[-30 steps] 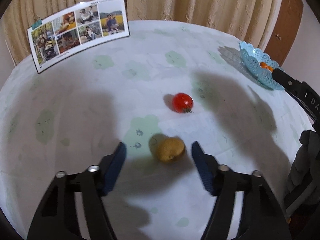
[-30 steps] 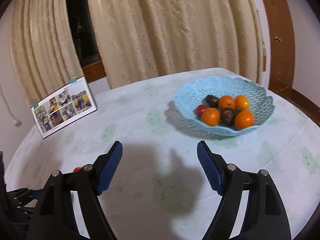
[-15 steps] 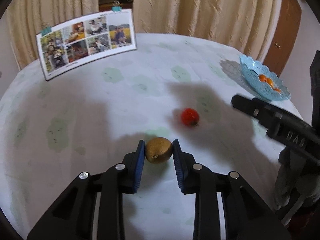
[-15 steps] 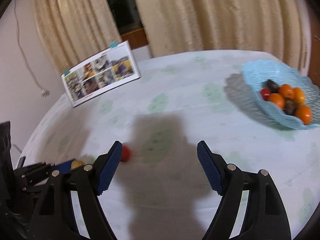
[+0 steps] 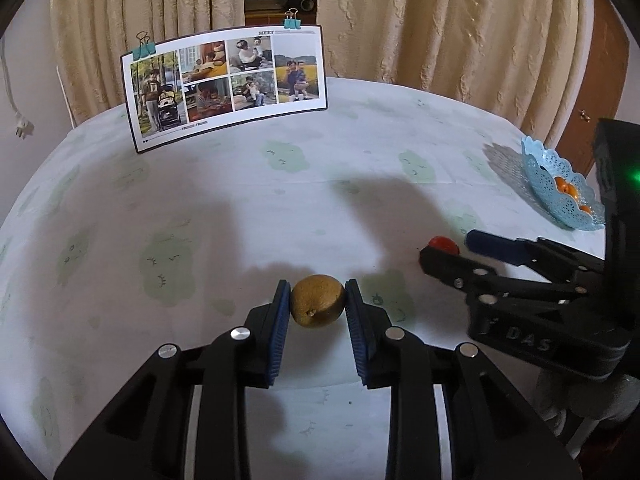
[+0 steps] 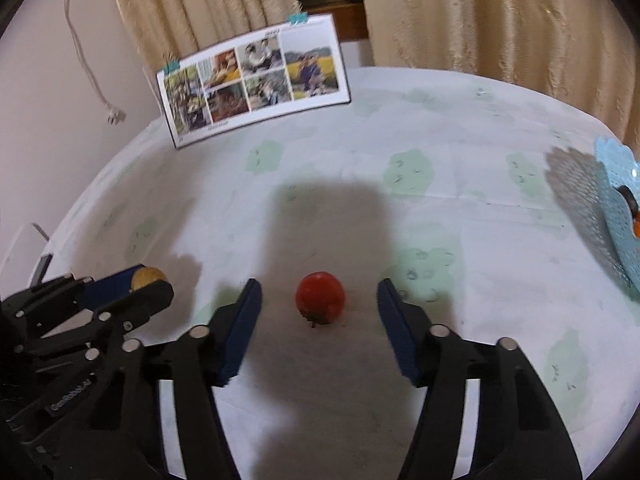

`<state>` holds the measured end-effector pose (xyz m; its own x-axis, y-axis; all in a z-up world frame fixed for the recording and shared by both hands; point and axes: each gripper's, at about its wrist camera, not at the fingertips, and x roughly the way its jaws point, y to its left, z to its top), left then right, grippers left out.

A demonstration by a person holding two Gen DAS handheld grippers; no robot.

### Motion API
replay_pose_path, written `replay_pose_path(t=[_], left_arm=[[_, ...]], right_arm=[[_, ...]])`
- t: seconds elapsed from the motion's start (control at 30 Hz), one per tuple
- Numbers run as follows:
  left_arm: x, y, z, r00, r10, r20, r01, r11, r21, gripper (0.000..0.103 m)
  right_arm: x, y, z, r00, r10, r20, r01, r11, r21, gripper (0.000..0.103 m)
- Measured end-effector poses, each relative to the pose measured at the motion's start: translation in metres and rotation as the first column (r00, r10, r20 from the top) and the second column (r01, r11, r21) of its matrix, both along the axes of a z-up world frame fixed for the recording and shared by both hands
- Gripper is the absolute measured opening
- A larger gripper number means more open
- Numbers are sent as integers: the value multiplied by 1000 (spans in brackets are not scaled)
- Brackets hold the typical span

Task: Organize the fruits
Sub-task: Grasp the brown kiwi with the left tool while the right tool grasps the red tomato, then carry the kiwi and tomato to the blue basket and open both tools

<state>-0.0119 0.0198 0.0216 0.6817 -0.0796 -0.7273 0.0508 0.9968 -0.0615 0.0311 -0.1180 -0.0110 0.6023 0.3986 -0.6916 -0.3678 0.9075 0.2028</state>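
Observation:
My left gripper (image 5: 318, 304) is shut on a brown kiwi (image 5: 317, 301) and holds it just above the table; it also shows at the left of the right wrist view (image 6: 138, 280). My right gripper (image 6: 320, 308) is open, its fingers either side of a red tomato (image 6: 320, 298) that rests on the table. In the left wrist view the tomato (image 5: 443, 243) peeks out behind the right gripper's fingers (image 5: 492, 242). A light blue lattice bowl (image 5: 560, 192) holding orange fruits stands at the far right, and its rim shows in the right wrist view (image 6: 616, 208).
A clipped photo card (image 5: 224, 84) stands upright at the back of the round table (image 5: 240, 200), before beige curtains. A wooden door (image 5: 600, 80) is at the far right. A white cord with a plug (image 6: 114, 114) hangs on the left wall.
My left gripper closed on the kiwi and lifted it a little. My right gripper swung left from the bowl and came down around the tomato.

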Motion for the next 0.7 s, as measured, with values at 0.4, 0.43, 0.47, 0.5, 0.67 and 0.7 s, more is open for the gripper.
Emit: replay_pose_path(t=[0.4, 0.43, 0.47, 0.5, 0.67, 0.7], left_arm=[[2, 1, -3, 1000, -9, -5, 8, 1000, -12, 28], [2, 1, -3, 1000, -9, -5, 9, 1000, -11, 28], [2, 0, -3, 1000, -9, -5, 9, 1000, -10, 28], [1, 0, -3, 1000, -9, -5, 9, 1000, -9, 28], [1, -4, -1, 1000, -19, -3, 19, 1000, 0, 28], [1, -5, 0, 1000, -22, -2, 22, 1000, 2, 28]], right_arm=[[0, 0, 4, 1000, 2, -5, -2, 1000, 3, 27], [-1, -2, 6, 1000, -3, 1, 3, 1000, 9, 27], [-3, -5, 9, 1000, -11, 8, 11, 1000, 16, 27], [-4, -11, 12, 1000, -26, 17, 26, 999, 26, 27], [-9, -44, 27, 993, -110, 49, 106, 991, 80, 27], [-10, -54, 31, 989, -135, 57, 130, 987, 91, 27]])
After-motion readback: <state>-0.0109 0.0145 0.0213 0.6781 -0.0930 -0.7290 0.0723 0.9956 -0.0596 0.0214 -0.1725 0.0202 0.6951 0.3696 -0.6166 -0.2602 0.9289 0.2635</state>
